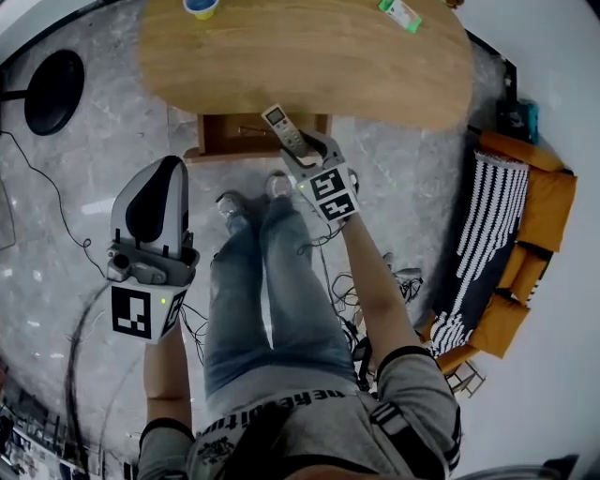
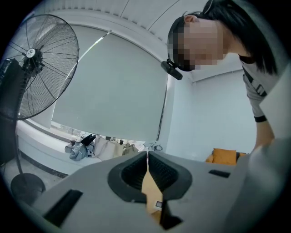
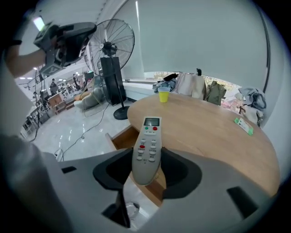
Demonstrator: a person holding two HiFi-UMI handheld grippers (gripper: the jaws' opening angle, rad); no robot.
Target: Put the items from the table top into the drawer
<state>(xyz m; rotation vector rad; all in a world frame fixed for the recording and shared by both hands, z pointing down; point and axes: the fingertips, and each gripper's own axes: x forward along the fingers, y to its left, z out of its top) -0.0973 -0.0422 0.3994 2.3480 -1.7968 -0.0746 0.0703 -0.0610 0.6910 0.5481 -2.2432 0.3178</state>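
Observation:
A grey remote control (image 1: 284, 129) (image 3: 148, 148) with red and green buttons sticks out from between the jaws of my right gripper (image 1: 296, 148) (image 3: 146, 170), which is shut on it. It hangs tilted downward over the open wooden drawer (image 1: 225, 136) (image 3: 122, 139) under the front edge of the table (image 1: 309, 66) (image 3: 204, 127). On the table top stand a yellow cup (image 1: 201, 7) (image 3: 163, 94) and a green packet (image 1: 400, 14) (image 3: 243, 126). My left gripper (image 1: 161, 169) (image 2: 147, 157) is held level at the left, away from the table, shut on nothing.
A standing fan (image 2: 43, 68) (image 3: 111, 50) with a round black base (image 1: 53, 91) is left of the table. An orange sofa (image 1: 525, 234) with a striped cloth stands at the right. Cables lie on the floor. The person's legs (image 1: 272, 281) are in front of the drawer.

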